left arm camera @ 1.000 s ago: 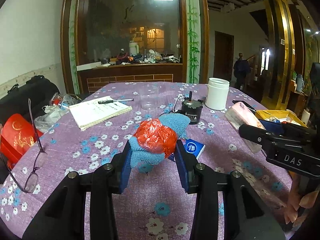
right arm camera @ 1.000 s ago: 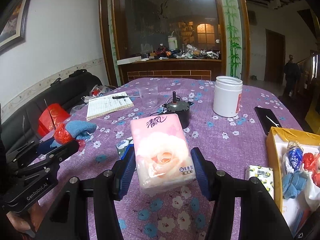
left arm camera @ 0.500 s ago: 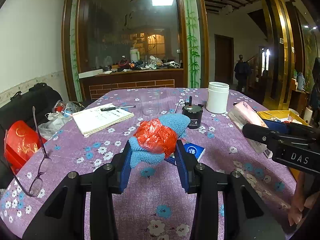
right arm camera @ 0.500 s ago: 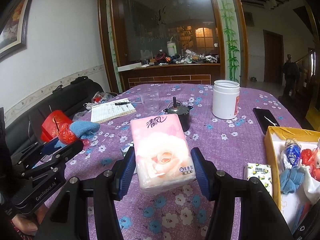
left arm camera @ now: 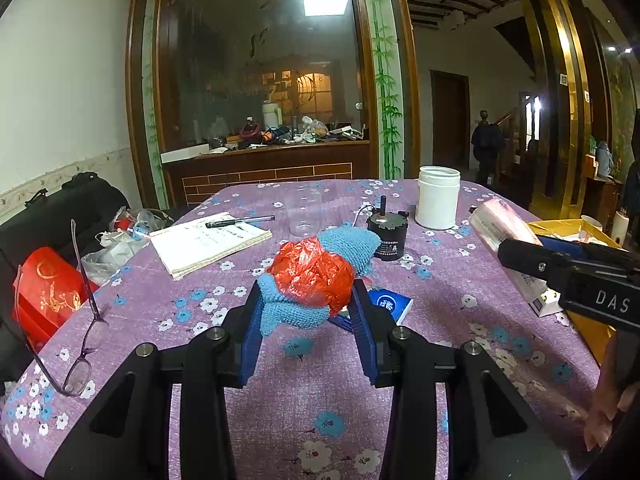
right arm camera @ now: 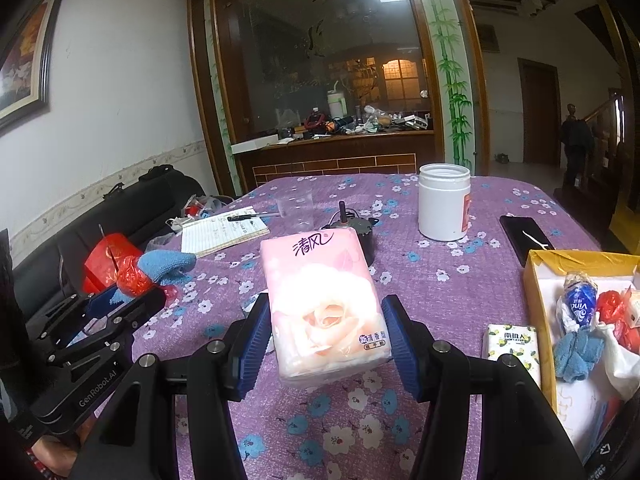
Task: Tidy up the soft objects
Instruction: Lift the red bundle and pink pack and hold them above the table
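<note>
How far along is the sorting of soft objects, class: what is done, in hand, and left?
Done: the yellow box already holds cloths and bags. In hand: the left hand-held gripper grips a blue cloth with a red plastic bag; the right hand-held gripper grips a pink tissue pack. Left: boxing these, plus the small tissue packet beside the box.

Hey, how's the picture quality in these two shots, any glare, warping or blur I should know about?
Left wrist view: strong fisheye bowing of the door frames, dark vignetted corners, a glaring square ceiling light; the crumpled red plastic bag is sharp. Right wrist view: same bowing; the pink rose-printed tissue pack is washed out at its centre, background slightly soft.
</note>
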Demonstrator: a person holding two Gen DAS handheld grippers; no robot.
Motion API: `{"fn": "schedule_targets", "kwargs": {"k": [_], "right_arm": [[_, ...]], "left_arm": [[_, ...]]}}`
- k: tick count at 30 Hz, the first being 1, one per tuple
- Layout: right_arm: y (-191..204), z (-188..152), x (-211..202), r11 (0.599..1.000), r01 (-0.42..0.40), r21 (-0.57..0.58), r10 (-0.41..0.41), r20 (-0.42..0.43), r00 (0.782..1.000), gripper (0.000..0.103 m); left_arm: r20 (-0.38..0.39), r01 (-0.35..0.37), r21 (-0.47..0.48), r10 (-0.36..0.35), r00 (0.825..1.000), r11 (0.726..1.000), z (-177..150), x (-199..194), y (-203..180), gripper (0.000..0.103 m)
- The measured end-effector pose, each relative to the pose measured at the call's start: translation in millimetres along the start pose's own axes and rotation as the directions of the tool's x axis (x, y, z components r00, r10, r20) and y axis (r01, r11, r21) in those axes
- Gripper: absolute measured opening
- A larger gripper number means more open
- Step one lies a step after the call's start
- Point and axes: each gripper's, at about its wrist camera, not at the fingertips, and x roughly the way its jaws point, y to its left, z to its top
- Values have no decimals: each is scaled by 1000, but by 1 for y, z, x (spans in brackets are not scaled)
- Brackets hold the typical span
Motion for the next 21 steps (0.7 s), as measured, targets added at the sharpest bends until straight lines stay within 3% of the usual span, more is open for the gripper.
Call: {"fn": "schedule_targets", "kwargs": {"k": [9, 21], "right_arm": [[-11, -2, -6, 998, 7, 55, -7, 2, 1000, 57], [-15, 0, -15, 997, -9, 79, 7, 25, 1000, 57]], "left_arm": [[16, -18, 16, 18, 1000, 1000, 0, -3, -4, 38], [-31, 29, 19, -28, 999, 999, 3, 1, -18, 38]]}}
